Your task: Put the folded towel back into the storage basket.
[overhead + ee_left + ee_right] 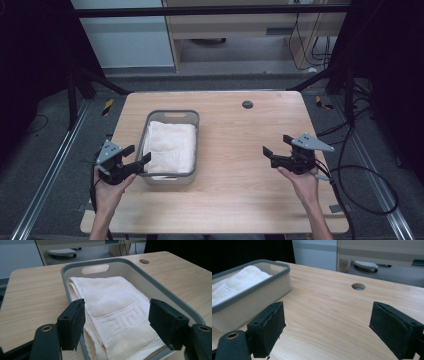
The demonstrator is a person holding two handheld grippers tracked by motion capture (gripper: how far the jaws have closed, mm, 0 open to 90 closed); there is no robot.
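I see a folded cream-white cotton towel [170, 146] lying flat inside a grey plastic basket [195, 122] with a handle slot, left of the middle of the high view. The basket sits on a light wooden table [240, 195].

My left gripper [138, 155] is at the lower left of the high view, right by the near left corner of the basket. Its jaws stand wide apart and hold nothing. In the left gripper view the towel [112, 312] fills the middle of the frame, and the two black pads [73, 322] sit on either side of its near end, not pressing on it. I cannot tell if the left pad touches the basket rim [160, 287].

My right gripper [277, 146] is at the right of the high view, over bare table, well apart from the basket. Its jaws are wide open and empty. In the right gripper view the basket [254, 295] is at the upper left, and a small round hole [358, 286] in the table [324, 322] is near the top middle.
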